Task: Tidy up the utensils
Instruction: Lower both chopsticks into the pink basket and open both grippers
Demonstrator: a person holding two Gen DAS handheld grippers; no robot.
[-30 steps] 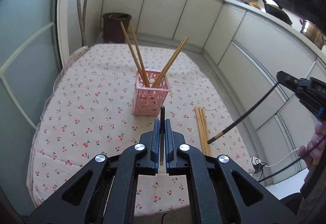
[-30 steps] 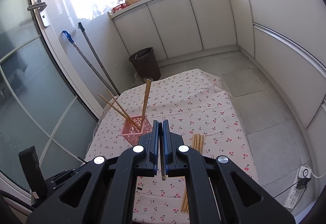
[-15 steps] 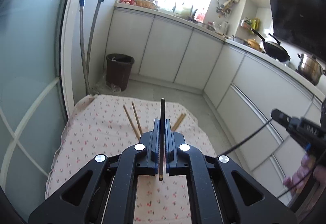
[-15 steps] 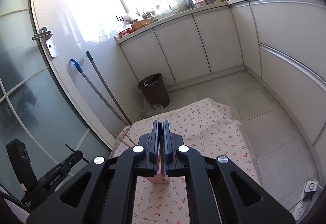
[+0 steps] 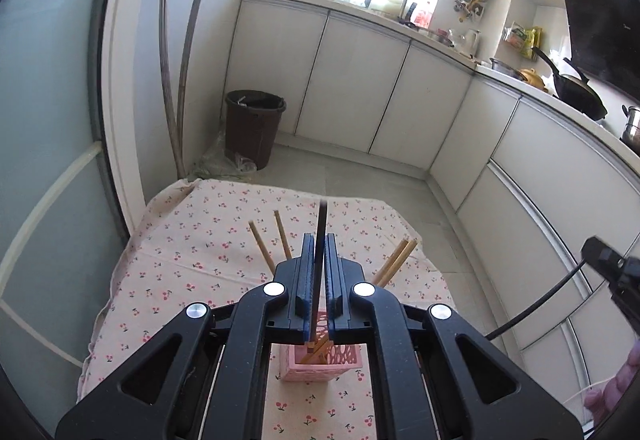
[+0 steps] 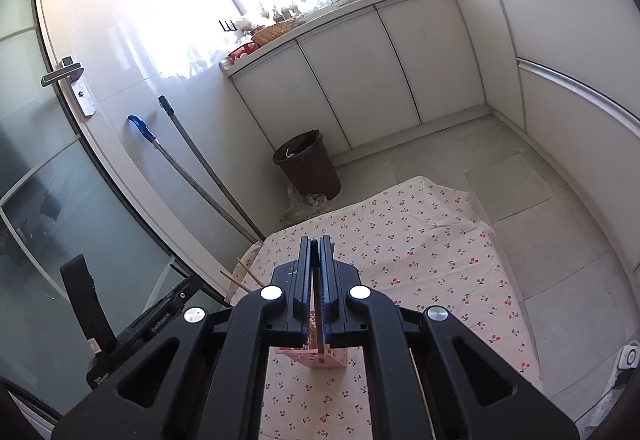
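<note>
My left gripper (image 5: 318, 242) is shut on a dark chopstick (image 5: 321, 215) that stands upright between its pads. Its tan lower end hangs just over the pink lattice basket (image 5: 340, 358) on the cherry-print tablecloth (image 5: 192, 240). Several wooden chopsticks (image 5: 262, 246) lean out of the basket. My right gripper (image 6: 316, 244) is shut on another chopstick (image 6: 319, 314), also right above the pink basket (image 6: 332, 360). At the right of the left wrist view, the right gripper (image 5: 612, 268) shows its dark chopstick (image 5: 532, 310) slanting down.
A brown bin (image 5: 254, 127) and two mop handles (image 5: 170, 79) stand past the table's far edge. White cabinets (image 5: 352, 87) line the back and right. A frosted glass door (image 6: 60, 179) is on the left. A power strip (image 6: 628, 358) lies on the floor.
Both grippers rose and came forward over the table. The pink basket, a second ago ahead of the jaws, now sits right beneath them. Each still holds its chopstick.
</note>
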